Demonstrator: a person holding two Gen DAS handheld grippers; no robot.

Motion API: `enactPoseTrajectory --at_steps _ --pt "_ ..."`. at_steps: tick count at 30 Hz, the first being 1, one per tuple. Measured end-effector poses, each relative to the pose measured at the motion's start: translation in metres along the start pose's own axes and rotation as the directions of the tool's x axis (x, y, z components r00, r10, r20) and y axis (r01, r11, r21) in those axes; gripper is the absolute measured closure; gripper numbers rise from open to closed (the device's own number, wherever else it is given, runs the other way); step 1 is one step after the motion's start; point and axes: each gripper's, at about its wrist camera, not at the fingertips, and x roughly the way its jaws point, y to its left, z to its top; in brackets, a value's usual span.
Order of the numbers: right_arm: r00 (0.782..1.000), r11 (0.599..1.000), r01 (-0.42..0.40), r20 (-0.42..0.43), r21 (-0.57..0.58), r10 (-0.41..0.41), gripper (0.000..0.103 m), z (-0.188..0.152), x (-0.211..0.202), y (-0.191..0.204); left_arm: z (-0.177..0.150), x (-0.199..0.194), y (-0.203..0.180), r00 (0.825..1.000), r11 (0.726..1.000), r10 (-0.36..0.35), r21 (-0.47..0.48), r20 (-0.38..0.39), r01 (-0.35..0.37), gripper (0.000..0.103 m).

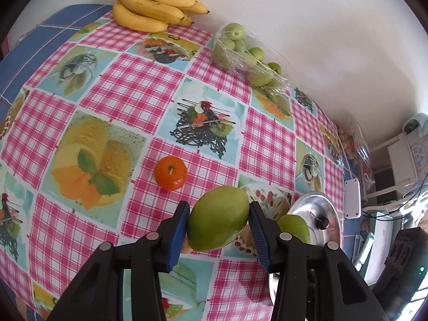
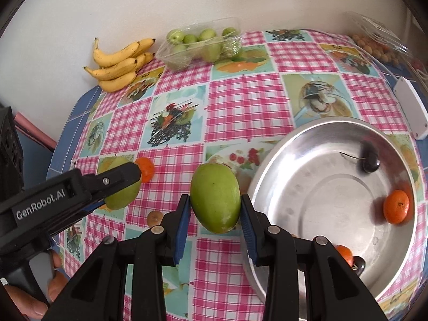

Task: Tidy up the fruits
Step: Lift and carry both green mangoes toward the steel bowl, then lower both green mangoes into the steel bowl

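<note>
My left gripper (image 1: 219,220) is shut on a green mango (image 1: 218,218) and holds it above the tablecloth; it also shows in the right wrist view (image 2: 121,194). My right gripper (image 2: 215,210) is shut on a second green mango (image 2: 215,198), just left of the steel bowl (image 2: 315,195). That mango shows in the left wrist view (image 1: 294,227) beside the bowl (image 1: 313,200). The bowl holds a tangerine (image 2: 396,206), a dark plum (image 2: 370,160) and more fruit at its near rim. A loose tangerine (image 1: 170,172) lies on the cloth ahead of the left gripper.
Bananas (image 1: 149,5) and a clear tray of green fruits (image 1: 240,50) lie along the wall. A bag of small brown fruits (image 2: 374,45) and a white box (image 2: 410,107) sit at the table's right end. A small brown fruit (image 2: 154,217) lies on the cloth.
</note>
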Motion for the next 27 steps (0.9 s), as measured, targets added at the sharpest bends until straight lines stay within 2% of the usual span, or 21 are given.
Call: enactPoseTrajectory --at_steps 9,14,21,27 --pt "1.0 0.991 0.023 0.017 0.13 -0.026 0.065 -0.004 -0.016 -0.05 -0.015 0.007 -0.034 1.0 0.997 -0.016 0.077 -0.021 0.018 0.055" --pt "0.999 0.979 0.032 0.03 0.199 -0.039 0.065 -0.006 -0.026 -0.075 -0.028 0.013 -0.061 0.999 0.988 -0.014 0.15 -0.036 0.02 0.055" --pt "0.997 0.964 0.055 0.038 0.26 -0.068 0.065 -0.011 -0.037 -0.102 -0.048 0.022 -0.094 0.998 0.971 -0.019 0.238 -0.058 0.033 0.055" --pt "0.997 0.954 0.057 0.036 0.296 -0.071 0.065 -0.015 -0.041 -0.119 -0.058 0.031 -0.109 0.997 0.96 -0.025 0.275 -0.07 0.044 0.055"
